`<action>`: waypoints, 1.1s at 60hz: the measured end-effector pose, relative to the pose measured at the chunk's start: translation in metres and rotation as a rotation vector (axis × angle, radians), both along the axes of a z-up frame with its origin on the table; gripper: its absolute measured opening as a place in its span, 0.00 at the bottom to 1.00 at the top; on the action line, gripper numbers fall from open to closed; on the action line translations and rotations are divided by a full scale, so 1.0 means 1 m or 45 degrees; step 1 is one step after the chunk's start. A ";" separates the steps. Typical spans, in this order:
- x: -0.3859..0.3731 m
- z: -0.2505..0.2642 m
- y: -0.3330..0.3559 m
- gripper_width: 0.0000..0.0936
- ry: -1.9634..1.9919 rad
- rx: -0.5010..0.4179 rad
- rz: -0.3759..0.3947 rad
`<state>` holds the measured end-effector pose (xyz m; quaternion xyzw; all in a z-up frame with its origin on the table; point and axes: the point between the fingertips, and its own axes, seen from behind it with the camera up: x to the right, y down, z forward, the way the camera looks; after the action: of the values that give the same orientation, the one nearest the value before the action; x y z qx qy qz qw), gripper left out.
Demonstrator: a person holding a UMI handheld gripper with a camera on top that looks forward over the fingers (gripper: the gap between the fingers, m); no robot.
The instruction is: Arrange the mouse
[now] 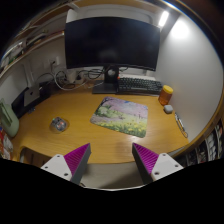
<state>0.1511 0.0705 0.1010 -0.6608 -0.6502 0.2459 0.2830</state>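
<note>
A small grey rounded object, apparently the mouse [59, 124], lies on the wooden desk [80, 135], to the left of a mouse mat with a flowery picture [121, 116]. My gripper [111, 150] is open and empty. It hovers over the desk's near edge, well short of both the mat and the mouse. The magenta pads [76, 157] show on both fingers, wide apart with nothing between them.
A dark monitor [110, 42] stands at the back of the desk with a keyboard [138, 84] in front of it. An orange object [166, 96] and a small white item [167, 108] sit right of the mat. Cables and clutter lie at the back left.
</note>
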 end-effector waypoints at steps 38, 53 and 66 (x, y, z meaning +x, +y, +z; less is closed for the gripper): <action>-0.023 -0.038 -0.187 0.92 -0.014 -0.096 0.208; -0.069 -0.073 -0.219 0.92 0.036 -0.070 0.182; -0.117 -0.104 -0.230 0.92 0.039 -0.062 0.147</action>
<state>0.0342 -0.1598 -0.0025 -0.6251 -0.6767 0.2876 0.2621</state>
